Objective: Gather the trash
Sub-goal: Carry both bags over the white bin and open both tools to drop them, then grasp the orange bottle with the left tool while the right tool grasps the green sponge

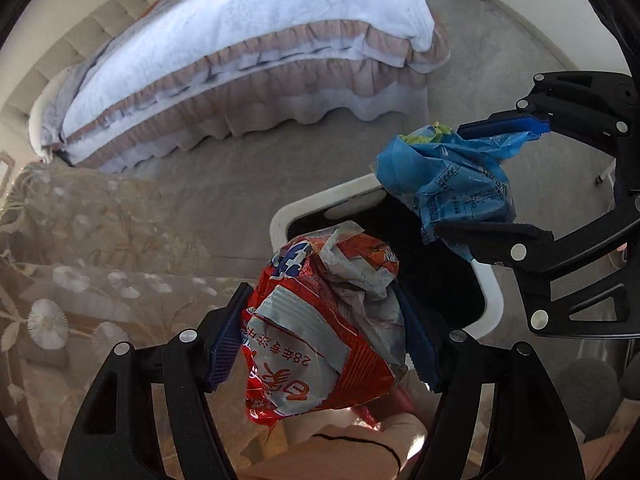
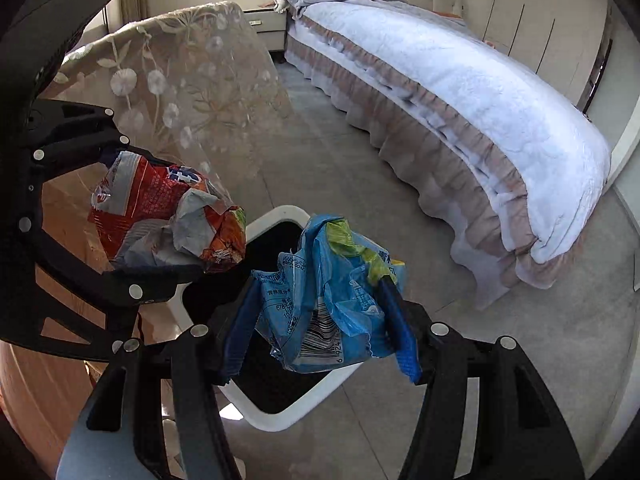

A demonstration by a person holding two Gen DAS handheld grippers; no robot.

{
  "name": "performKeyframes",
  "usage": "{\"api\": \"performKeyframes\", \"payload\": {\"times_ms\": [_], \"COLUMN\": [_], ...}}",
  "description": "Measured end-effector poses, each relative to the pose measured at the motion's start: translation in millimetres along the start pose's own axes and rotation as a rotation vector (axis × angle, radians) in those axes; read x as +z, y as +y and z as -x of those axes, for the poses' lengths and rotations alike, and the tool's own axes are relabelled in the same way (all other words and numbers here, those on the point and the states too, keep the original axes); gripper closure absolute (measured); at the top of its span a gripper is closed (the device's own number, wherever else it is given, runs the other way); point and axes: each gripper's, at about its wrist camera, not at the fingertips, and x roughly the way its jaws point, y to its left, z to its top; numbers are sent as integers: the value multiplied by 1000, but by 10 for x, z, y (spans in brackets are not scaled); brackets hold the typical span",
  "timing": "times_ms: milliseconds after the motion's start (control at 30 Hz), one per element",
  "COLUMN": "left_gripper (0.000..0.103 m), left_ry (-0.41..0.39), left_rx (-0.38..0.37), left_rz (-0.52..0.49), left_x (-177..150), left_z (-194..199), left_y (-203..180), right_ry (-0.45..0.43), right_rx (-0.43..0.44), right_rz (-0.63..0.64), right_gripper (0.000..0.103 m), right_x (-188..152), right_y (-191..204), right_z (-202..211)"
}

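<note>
The left gripper [image 1: 324, 332] pinches a crumpled red foil wrapper [image 1: 320, 336] printed "28年"; the right gripper [image 2: 320, 320] clamps a crinkled blue plastic bag [image 2: 328, 304] showing a barcode. Both hang over the white-rimmed, black-lined bin [image 2: 280, 412].

Both the left gripper [image 1: 324, 340] and the right gripper [image 2: 320, 324] are black plastic linkages, pinned with round silver rivets; triangular cut-outs lighten their arms. The fingers [image 1: 222, 344] carry blue ribbed pads.
</note>
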Motion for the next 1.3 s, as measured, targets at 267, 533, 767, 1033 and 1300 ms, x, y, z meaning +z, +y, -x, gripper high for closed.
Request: {"api": "performKeyframes", "payload": {"times_ms": [267,533,767,1033,1300], "left_gripper": [5,5,5,5,5], "left_ry": [145,120,76,-10,-121], "left_rx": [-67,-114,-73,-47,51], "left_rz": [-62,-84,-95,-22,71], "left_x": [-55,-90,-33,36,-5], "left_z": [-674,-630,-396,71,787], "left_y": [-179,-249,-247,-134,9], "right_ry": [132,139,80,-25,-166], "right_rx": [54,25,14,-12,-38], "right_rz": [45,67,59,22,24], "right_gripper": [14,4,4,4,4], "right_x": [-258,-355,-280,-126,87], "right_y": [-29,-76,-128,-181,-97], "right_z": [-516,-510,-287,195,826]}}
